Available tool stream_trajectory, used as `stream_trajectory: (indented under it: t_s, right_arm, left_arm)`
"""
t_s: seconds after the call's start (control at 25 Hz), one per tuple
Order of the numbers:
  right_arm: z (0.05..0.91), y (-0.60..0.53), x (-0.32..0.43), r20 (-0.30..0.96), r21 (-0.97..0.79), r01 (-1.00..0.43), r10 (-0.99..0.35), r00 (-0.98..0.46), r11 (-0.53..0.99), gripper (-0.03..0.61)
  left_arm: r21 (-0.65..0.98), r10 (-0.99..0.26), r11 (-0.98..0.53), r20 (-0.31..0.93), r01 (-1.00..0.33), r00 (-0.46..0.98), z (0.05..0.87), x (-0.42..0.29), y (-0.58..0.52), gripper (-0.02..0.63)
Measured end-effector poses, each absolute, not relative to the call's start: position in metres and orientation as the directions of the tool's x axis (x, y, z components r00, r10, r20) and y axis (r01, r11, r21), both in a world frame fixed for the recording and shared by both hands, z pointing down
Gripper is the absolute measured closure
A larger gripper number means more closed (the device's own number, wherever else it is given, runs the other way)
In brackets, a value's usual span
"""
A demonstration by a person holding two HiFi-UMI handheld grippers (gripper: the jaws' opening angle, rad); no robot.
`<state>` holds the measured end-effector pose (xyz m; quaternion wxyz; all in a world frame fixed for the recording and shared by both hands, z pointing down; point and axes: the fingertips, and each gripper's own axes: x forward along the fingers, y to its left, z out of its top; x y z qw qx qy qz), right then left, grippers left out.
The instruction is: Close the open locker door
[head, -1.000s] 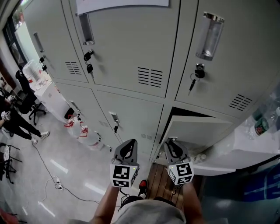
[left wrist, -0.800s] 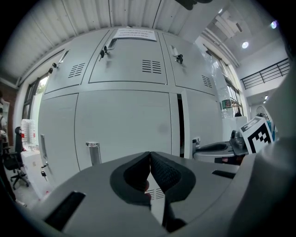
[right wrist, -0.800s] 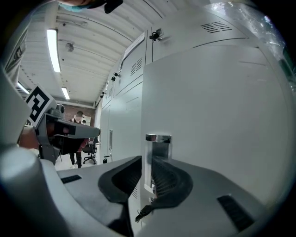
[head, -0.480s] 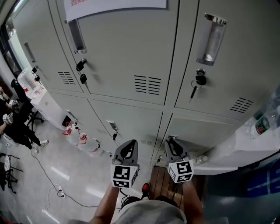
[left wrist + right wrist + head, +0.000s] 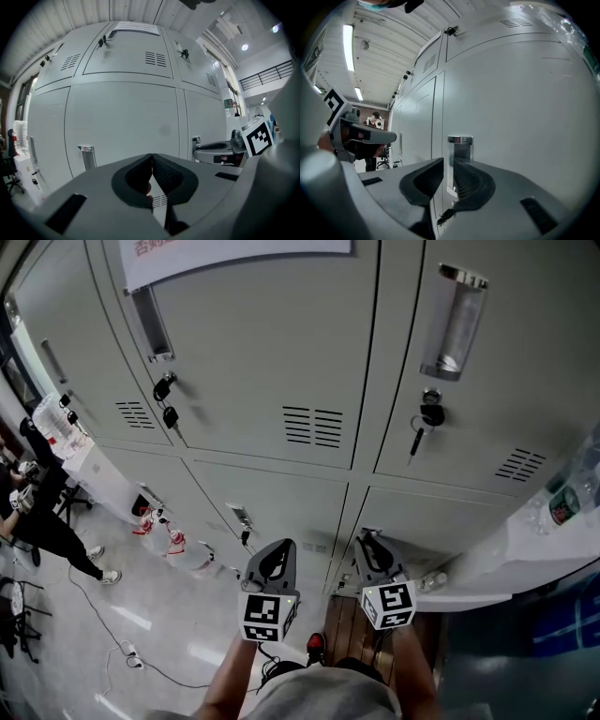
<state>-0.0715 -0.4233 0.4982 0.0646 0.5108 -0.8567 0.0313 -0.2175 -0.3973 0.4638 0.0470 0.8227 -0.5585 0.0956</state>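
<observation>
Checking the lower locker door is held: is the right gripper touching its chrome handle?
Cannot tell. In the right gripper view the chrome handle shows between the parted jaws of the right gripper, one overlapping it; neither contact nor gap is plain.

Locker doors (image 5: 272, 362): pale grey, with dark slotted vents (image 5: 307, 426). Handle recesses (image 5: 447, 322): polished silver. Keys (image 5: 169, 416): black. Left gripper (image 5: 277, 551) and right gripper (image 5: 367, 542): grey bodies, black ribbed pads (image 5: 162, 173), black-and-white square markers. Floor (image 5: 141, 634): glossy light grey, with a brown wood-grain strip (image 5: 342, 634). Shoe (image 5: 316, 643): red.
</observation>
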Motion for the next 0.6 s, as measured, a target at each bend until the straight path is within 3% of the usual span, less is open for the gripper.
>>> stream_trajectory:
  t_s: [0.6]
  right_arm:
    - [0.487,-0.414,-0.073,0.118,0.009,-0.871,-0.865,-0.487,0.491,0.506]
  left_arm:
    - [-0.03,-0.912,-0.364,0.216,-0.931,0.35,0.466,-0.223,-0.395,0.592]
